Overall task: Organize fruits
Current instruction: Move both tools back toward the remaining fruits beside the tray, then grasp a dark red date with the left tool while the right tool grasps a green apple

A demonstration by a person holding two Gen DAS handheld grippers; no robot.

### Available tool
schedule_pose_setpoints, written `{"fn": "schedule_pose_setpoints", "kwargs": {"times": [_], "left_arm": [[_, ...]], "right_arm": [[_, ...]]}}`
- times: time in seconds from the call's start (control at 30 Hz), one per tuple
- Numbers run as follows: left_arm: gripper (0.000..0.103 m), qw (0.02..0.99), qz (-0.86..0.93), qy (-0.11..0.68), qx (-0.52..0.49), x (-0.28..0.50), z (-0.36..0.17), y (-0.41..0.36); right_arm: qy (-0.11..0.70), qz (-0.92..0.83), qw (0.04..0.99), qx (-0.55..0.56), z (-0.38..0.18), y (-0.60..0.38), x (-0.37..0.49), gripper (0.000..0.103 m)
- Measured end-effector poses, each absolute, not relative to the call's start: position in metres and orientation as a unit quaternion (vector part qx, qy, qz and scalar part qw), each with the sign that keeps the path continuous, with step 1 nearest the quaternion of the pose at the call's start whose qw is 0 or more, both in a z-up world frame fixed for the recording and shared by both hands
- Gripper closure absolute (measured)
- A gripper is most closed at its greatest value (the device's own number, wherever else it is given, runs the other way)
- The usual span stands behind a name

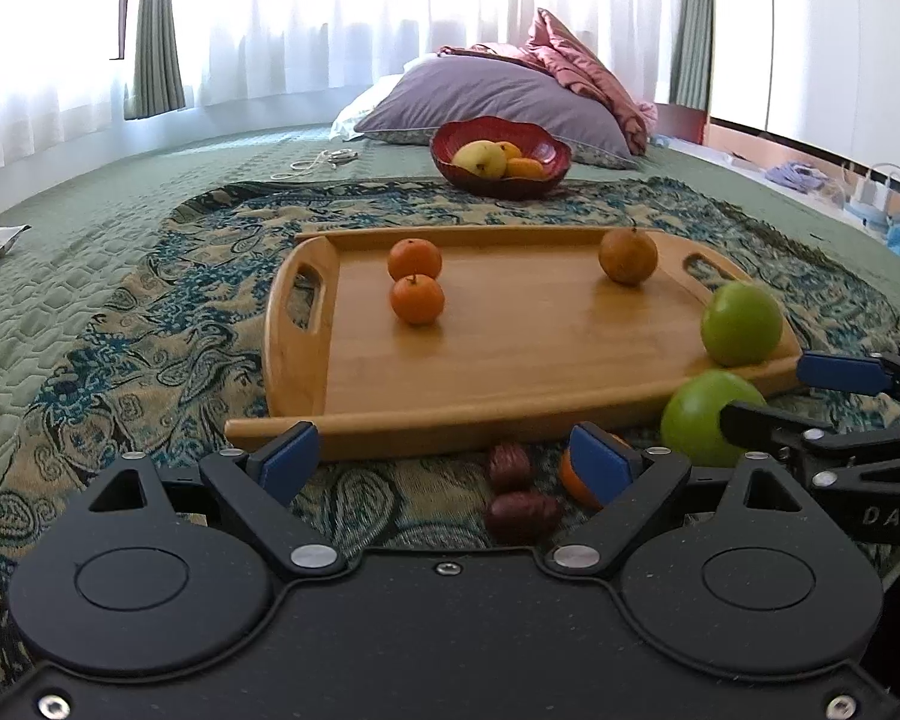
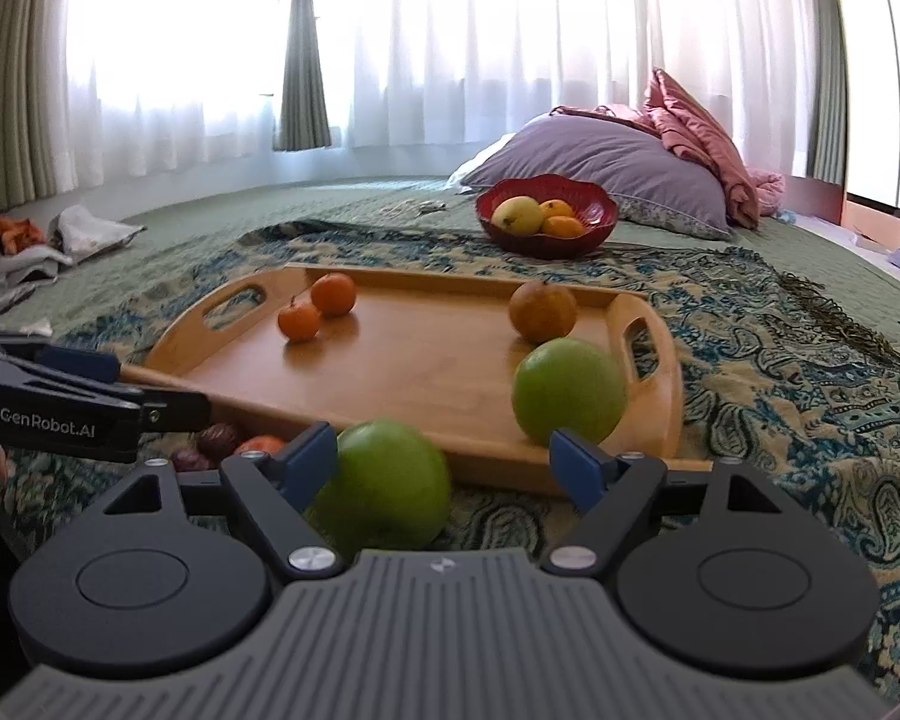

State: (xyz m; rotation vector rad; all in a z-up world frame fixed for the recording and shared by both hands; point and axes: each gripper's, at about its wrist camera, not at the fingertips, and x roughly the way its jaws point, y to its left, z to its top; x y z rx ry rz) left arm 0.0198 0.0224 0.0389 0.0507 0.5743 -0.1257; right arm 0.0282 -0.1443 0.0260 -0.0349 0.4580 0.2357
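Note:
A wooden tray [image 1: 510,360] [image 2: 426,372] on a patterned throw holds two tangerines [image 1: 415,279] [image 2: 318,306], a brown pear [image 1: 628,255] [image 2: 542,311] and a green apple [image 1: 741,323] [image 2: 567,390] at its near right corner. A second green apple [image 1: 699,426] [image 2: 384,486] lies on the throw in front of the tray, between my right gripper's open fingers [image 2: 447,459]. My left gripper [image 1: 444,459] is open and empty over two dark red dates [image 1: 513,495] and a tangerine [image 1: 573,474] on the throw.
A red bowl [image 1: 501,150] [image 2: 546,216] with yellow and orange fruit stands beyond the tray, before a purple pillow [image 1: 498,96]. The right gripper [image 1: 840,396] shows at the right edge of the left wrist view. Clothes [image 2: 42,246] lie far left.

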Motion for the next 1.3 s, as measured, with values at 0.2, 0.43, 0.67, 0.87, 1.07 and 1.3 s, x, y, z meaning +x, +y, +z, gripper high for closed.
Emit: {"fn": "schedule_pose_setpoints", "kwargs": {"times": [0.2, 0.43, 0.67, 0.87, 1.07, 1.3], "left_arm": [[0.013, 0.957, -0.068, 0.281, 0.03, 0.01, 0.036, 0.019], [0.013, 0.954, -0.073, 0.289, 0.028, 0.003, 0.03, 0.018], [0.025, 0.952, -0.079, 0.294, 0.033, 0.0, 0.024, 0.015], [0.044, 0.948, -0.088, 0.306, 0.021, 0.002, 0.021, 0.014], [0.054, 0.945, -0.093, 0.313, 0.016, 0.004, 0.018, 0.012], [0.061, 0.943, -0.097, 0.317, 0.008, 0.007, 0.016, 0.011]], "right_arm": [[0.23, 0.124, 0.965, -0.035, 0.017, -0.136, 0.022, 0.015], [0.236, 0.123, 0.963, -0.042, 0.009, -0.132, 0.018, 0.015], [0.238, 0.123, 0.962, -0.049, 0.001, -0.127, 0.015, 0.015], [0.237, 0.128, 0.961, -0.055, -0.002, -0.122, 0.013, 0.015], [0.236, 0.132, 0.961, -0.061, -0.003, -0.118, 0.013, 0.015], [0.234, 0.137, 0.961, -0.06, -0.004, -0.115, 0.013, 0.015]]}}
